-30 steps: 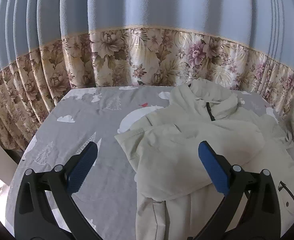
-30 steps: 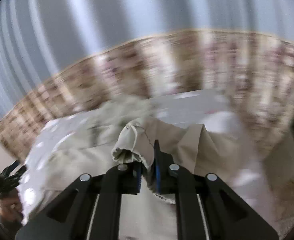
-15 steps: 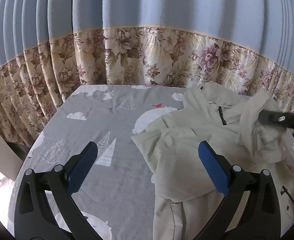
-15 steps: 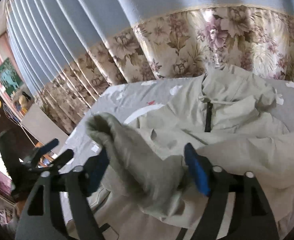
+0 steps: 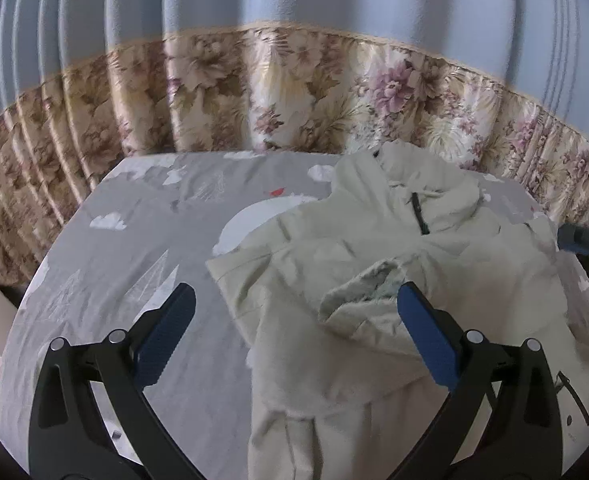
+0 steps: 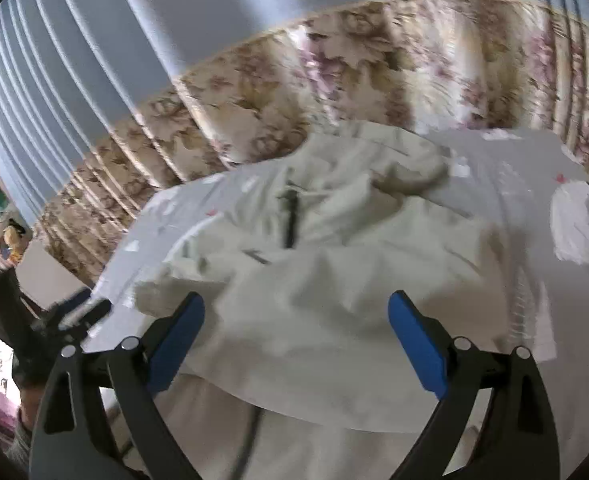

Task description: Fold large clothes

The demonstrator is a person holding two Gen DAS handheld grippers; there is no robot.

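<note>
Jacket in pale cream lies crumpled on a grey printed bedsheet, toward the bed's right side and reaching its far edge under a floral curtain, with one sleeve cuff folded across its middle. The left gripper hovers wide open above the jacket's left edge, gripping nothing. The right gripper, its jaws having just been opening, stands wide apart over loose fabric, with no cloth pinched between its blue pads.

No text, label, brand or number can be read in either view; both show only unlettered patterns.
</note>
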